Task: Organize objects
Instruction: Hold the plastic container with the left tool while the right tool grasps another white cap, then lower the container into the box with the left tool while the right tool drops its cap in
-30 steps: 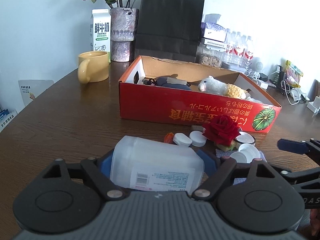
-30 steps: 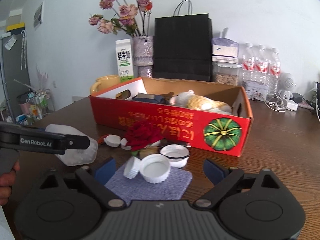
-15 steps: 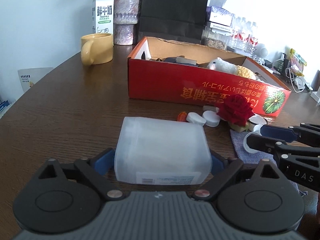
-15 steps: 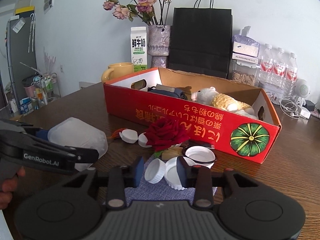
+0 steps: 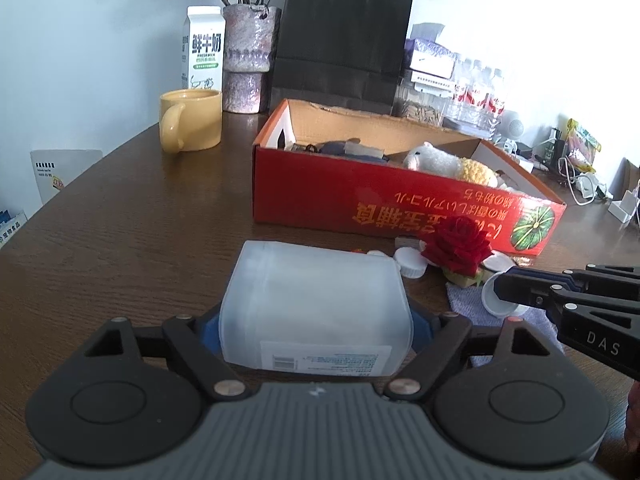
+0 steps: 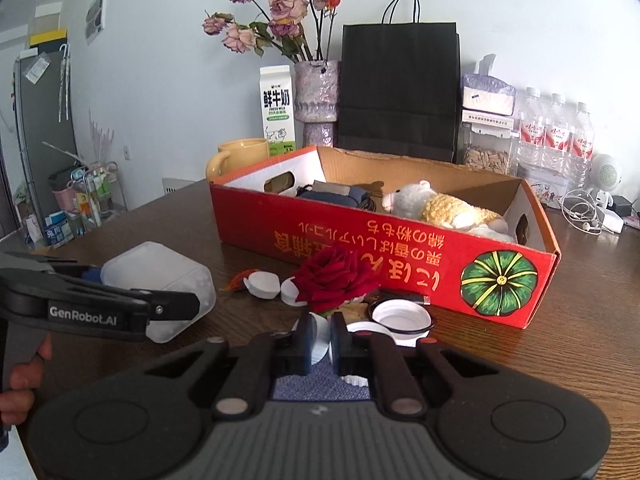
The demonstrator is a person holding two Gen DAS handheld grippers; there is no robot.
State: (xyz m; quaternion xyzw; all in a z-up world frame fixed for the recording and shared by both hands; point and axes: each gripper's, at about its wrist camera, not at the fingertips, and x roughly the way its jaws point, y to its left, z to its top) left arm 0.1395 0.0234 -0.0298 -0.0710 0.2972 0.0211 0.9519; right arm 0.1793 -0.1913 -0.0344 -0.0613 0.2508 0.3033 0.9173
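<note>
My left gripper (image 5: pixel 316 324) is shut on a translucent white plastic jar (image 5: pixel 316 304), held on its side just above the table; it also shows in the right wrist view (image 6: pixel 160 284). My right gripper (image 6: pixel 320 340) is shut on a white lid (image 6: pixel 319 342), seen edge-on between the blue pads, over a blue-grey cloth (image 6: pixel 316 386). In the left wrist view the same lid (image 5: pixel 496 300) sits at the right gripper's tips. A red rose (image 6: pixel 336 276) and more white lids (image 6: pixel 400 316) lie in front of the red cardboard box (image 6: pixel 384 248).
The box holds a plush sheep (image 6: pixel 440 208) and dark items. Behind it stand a yellow mug (image 5: pixel 192 120), a milk carton (image 5: pixel 202 48), a flower vase (image 5: pixel 250 56), a black paper bag (image 5: pixel 340 40) and water bottles (image 6: pixel 556 136). Cables lie at the right (image 6: pixel 584 208).
My right gripper went from wide open to shut on a white lid above the cloth. My left gripper kept the jar and shifted slightly.
</note>
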